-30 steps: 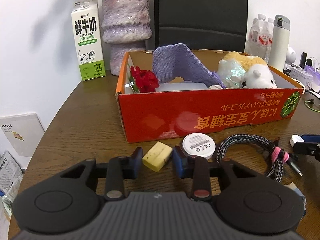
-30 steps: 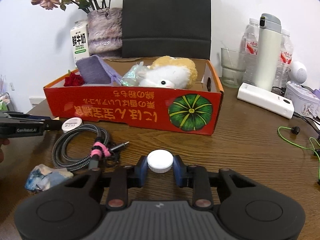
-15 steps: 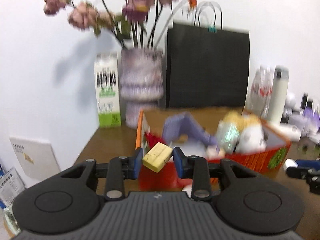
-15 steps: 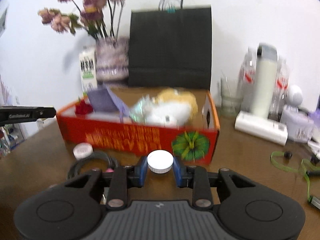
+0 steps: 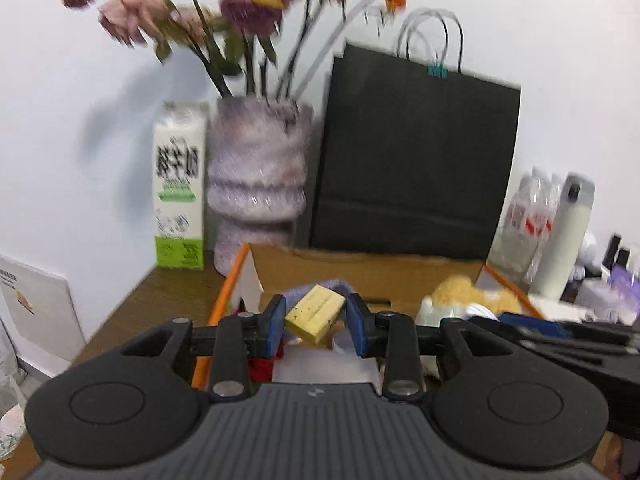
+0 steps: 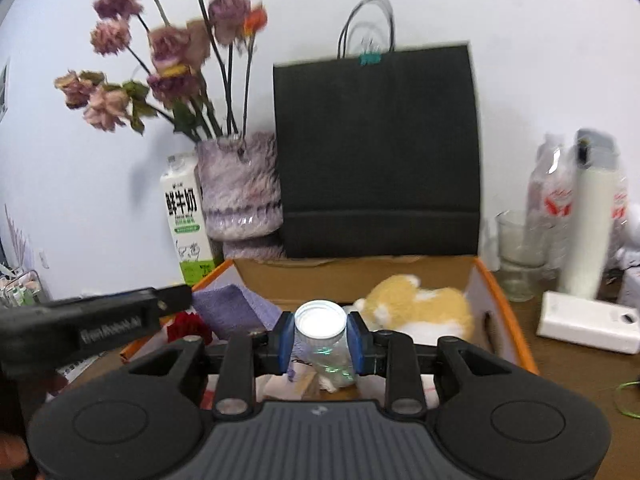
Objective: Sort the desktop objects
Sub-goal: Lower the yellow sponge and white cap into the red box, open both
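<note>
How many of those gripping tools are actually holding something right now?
2. The left gripper pinches a yellow block above the orange box; the right gripper holds a white-capped jar over the same box, near the plush toy.

The milk carton (image 6: 187,220), vase (image 6: 239,190) and paper bag (image 6: 376,152) stand left to right behind the box (image 6: 502,304) (plush toy (image 6: 420,308) inside).
</note>
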`<act>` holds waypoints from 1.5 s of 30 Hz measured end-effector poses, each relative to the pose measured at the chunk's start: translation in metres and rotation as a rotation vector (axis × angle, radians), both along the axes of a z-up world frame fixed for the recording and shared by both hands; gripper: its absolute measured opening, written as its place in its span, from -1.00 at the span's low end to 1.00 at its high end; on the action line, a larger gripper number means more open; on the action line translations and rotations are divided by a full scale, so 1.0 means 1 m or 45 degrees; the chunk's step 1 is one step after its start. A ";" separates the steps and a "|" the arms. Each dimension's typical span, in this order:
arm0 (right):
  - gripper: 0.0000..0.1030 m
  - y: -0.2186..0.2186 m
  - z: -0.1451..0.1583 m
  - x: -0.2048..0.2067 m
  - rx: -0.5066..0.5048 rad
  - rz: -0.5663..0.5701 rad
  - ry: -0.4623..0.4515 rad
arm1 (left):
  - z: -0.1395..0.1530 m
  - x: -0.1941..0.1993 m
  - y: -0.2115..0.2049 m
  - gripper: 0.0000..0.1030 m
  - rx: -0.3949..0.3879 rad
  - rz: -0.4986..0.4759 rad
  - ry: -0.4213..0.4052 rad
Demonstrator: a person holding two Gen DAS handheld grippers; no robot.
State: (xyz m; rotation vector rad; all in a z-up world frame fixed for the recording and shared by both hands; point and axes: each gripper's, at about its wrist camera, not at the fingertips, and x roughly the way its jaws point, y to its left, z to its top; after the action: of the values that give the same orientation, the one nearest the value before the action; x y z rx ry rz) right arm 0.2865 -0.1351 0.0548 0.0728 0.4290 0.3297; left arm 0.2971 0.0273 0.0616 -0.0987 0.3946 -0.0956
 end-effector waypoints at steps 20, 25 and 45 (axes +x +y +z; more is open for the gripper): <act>0.07 0.007 -0.027 0.015 -0.083 0.045 0.044 | -0.030 0.016 0.003 0.23 0.018 0.041 0.056; 0.61 -0.003 -0.021 0.011 -0.039 -0.009 -0.012 | -0.030 0.013 0.017 0.84 -0.131 0.076 0.038; 1.00 -0.015 -0.012 -0.003 0.096 0.025 -0.064 | -0.022 -0.012 0.027 1.00 -0.288 0.054 -0.106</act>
State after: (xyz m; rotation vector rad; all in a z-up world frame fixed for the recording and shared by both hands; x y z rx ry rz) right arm 0.2833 -0.1504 0.0431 0.1333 0.3676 0.3661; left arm 0.2852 0.0541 0.0399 -0.3248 0.2974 -0.1015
